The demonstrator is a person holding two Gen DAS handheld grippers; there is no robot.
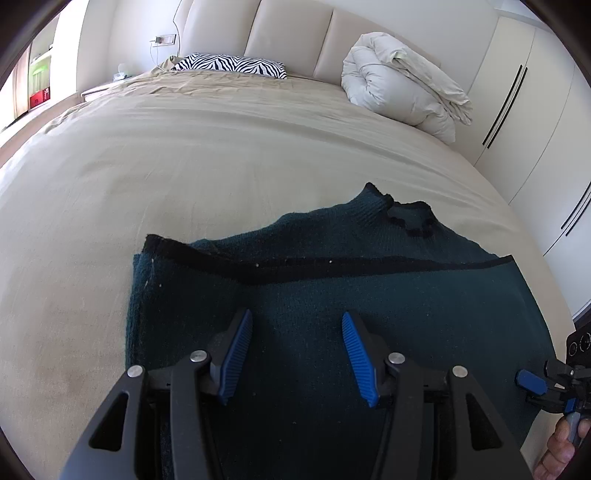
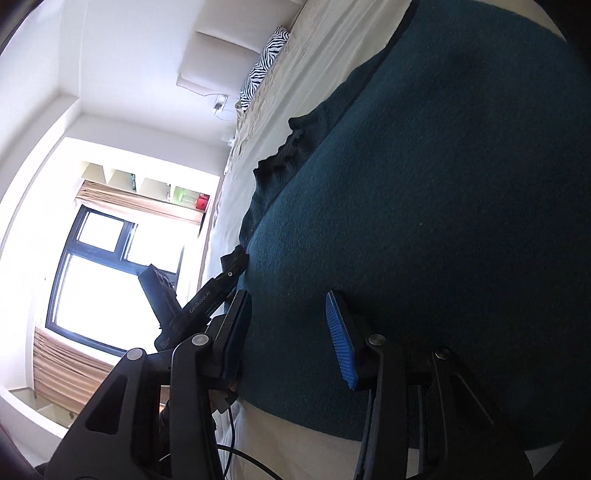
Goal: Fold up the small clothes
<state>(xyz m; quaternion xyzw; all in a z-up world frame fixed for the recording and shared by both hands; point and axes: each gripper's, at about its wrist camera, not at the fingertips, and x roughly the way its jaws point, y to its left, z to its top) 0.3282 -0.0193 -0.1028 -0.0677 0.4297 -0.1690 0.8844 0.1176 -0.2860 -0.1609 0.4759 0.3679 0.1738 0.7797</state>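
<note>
Two grippers low over a dark teal sweater spread on a beige bed. Nearest in the left wrist view, left gripper with blue pads apart, released, only knit showing in the gap; impossible to tell whether the tips touch the fabric. Sweater's near hem hidden under the black arms. At the right edge, right gripper cut off by the frame, one blue pad and part of a hand visible below it. In the right wrist view, right gripper with pads parted around the sweater's edge, no pinch to be seen; left pad in shadow and hard to read. Beside it, the other gripper's black body against a blown-out window, detail lost in glare. Farther up, black band across the sweater, then a ruffled black-trimmed collar. Beyond, zebra pillow, rolled white duvet, padded headboard, white wardrobe doors curved by the lens.
</note>
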